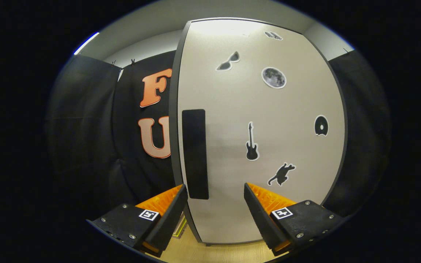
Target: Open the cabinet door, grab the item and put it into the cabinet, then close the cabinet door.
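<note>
Cabinet door (269, 146), pale grey with a dark border, standing upright directly ahead of the gripper (215, 190). The door's left edge (175, 120) runs as a dark vertical band from the ceiling line down to the wooden surface (214, 252) below. A black rectangular handle (194, 153) lies flat on the door just inside that left edge; its lower end falls in the gap between the two fingers, nearer the left finger (170, 215) than the right finger (261, 215). The fingers are spread wide apart and grasp nothing; whether either tip touches the door cannot be told. The left finger sits at the door's left edge, the right finger over the door's face. Stickers on the face: sunglasses (228, 61), a moon (273, 77), a disc (321, 125), a guitar (251, 142) and a cat (281, 173), the cat just beyond the right fingertip. Left of the door edge there is open room back to the black cloth wall (86, 128); to the right, a narrower strip of cloth borders the door's right edge (344, 124). A small framed object (180, 228) shows low beside the left finger, too hidden to identify.
</note>
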The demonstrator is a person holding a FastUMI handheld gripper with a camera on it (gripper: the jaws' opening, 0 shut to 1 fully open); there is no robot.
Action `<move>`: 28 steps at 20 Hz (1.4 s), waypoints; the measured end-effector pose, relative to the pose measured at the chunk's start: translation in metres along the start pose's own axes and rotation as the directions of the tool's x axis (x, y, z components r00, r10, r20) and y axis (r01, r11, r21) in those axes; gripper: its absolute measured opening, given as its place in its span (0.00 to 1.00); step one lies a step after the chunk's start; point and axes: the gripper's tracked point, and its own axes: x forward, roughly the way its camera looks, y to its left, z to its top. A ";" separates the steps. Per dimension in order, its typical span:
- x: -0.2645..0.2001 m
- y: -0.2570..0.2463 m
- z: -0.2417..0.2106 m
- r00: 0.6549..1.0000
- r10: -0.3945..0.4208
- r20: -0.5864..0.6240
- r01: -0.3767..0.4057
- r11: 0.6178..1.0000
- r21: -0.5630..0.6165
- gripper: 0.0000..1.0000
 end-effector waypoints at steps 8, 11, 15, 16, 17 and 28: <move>-0.135 -0.058 0.026 0.992 -0.127 0.011 0.126 0.992 0.008 0.96; -0.187 -0.074 0.033 0.982 -0.186 0.020 0.186 0.982 -0.020 0.96; -0.238 -0.071 0.039 0.982 -0.190 0.023 0.190 0.982 0.004 0.96; -0.249 -0.070 0.039 0.981 -0.193 0.023 0.193 0.981 -0.001 0.96; -0.257 -0.071 0.040 0.979 -0.200 0.026 0.200 0.980 -0.006 0.96; -0.291 -0.061 0.034 0.978 -0.207 0.019 0.208 0.978 -0.015 0.96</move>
